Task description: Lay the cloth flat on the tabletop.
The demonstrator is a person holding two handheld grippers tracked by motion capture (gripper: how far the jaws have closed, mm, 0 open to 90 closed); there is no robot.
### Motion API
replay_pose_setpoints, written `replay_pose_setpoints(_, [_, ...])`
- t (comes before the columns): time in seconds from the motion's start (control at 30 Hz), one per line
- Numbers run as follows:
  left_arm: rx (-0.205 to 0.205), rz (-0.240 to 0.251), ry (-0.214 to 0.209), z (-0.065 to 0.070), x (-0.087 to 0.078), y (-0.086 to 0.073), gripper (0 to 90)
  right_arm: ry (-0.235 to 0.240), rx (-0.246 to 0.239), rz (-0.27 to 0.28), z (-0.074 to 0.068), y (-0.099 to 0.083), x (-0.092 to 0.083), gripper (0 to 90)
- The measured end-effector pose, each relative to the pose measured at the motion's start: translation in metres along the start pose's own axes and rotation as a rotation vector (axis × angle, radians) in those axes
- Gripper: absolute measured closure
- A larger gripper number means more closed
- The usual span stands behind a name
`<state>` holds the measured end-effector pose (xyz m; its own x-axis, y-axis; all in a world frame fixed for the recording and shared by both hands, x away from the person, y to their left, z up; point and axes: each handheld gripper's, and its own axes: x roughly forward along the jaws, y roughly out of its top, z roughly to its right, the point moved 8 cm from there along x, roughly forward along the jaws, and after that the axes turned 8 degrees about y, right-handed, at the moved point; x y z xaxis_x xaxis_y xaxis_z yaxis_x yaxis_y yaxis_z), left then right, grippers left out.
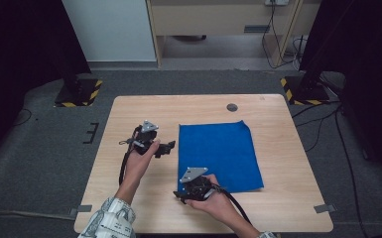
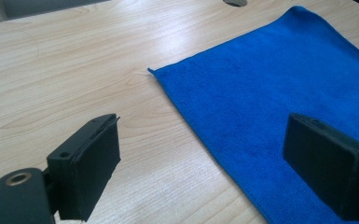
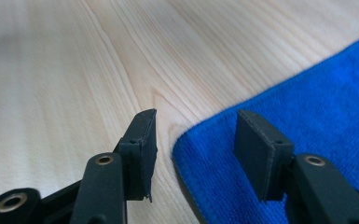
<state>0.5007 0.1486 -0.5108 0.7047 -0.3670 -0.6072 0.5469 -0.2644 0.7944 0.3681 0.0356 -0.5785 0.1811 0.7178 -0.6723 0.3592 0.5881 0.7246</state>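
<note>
Cloth edges frame your work: your left gripper (image 1: 167,147) hovers at nine o'clock of the blue cloth (image 1: 218,154), just beside its left edge, jaws spread wide and holding nothing; in the left gripper view one jaw hangs over bare wooden table (image 2: 65,65), the other over the cloth (image 2: 279,84). The cloth lies flat right of the table's centre. Your right gripper (image 1: 181,194) sits at the cloth's seven o'clock corner (image 3: 191,140), jaws about half open, straddling that corner without pinching it.
</note>
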Motion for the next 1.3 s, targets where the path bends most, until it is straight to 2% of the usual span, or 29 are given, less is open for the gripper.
replay_pose_setpoints(0.1, [0.006,0.000,-0.003,0.001,0.001,0.001,10.1,-0.021,-0.011,-0.025,0.003,-0.003,0.002,51.2])
replay_pose_setpoints(0.3, [0.009,0.005,-0.003,0.002,0.000,0.002,10.1,-0.042,-0.007,-0.031,0.008,-0.003,0.000,83.2])
replay_pose_setpoints(0.37, [0.007,0.008,-0.005,0.002,0.000,0.003,10.1,-0.040,0.004,-0.025,0.009,-0.003,-0.001,86.7])
replay_pose_setpoints(0.63, [0.011,-0.004,0.006,-0.002,0.013,0.007,10.2,-0.003,0.011,0.018,0.001,0.004,-0.009,87.3])
replay_pose_setpoints(0.77, [-0.001,0.006,0.009,0.000,0.011,0.010,10.5,0.002,0.001,0.033,-0.004,0.008,-0.009,87.3])
replay_pose_setpoints(0.9, [0.005,0.006,0.008,0.002,0.011,0.012,10.5,0.013,0.007,0.051,-0.008,0.009,-0.005,87.4])
replay_pose_setpoints(1.1, [0.004,0.005,0.014,0.004,0.008,0.010,10.7,0.010,0.027,0.050,-0.012,0.013,-0.003,87.4])
replay_pose_setpoints(1.2, [0.005,-0.009,0.006,0.004,0.012,0.006,11.0,0.014,0.034,0.057,-0.018,0.016,-0.002,87.3])
replay_pose_setpoints(1.3, [0.000,-0.009,-0.003,0.003,0.018,0.007,11.9,0.034,0.018,0.055,-0.025,0.020,0.000,87.3])
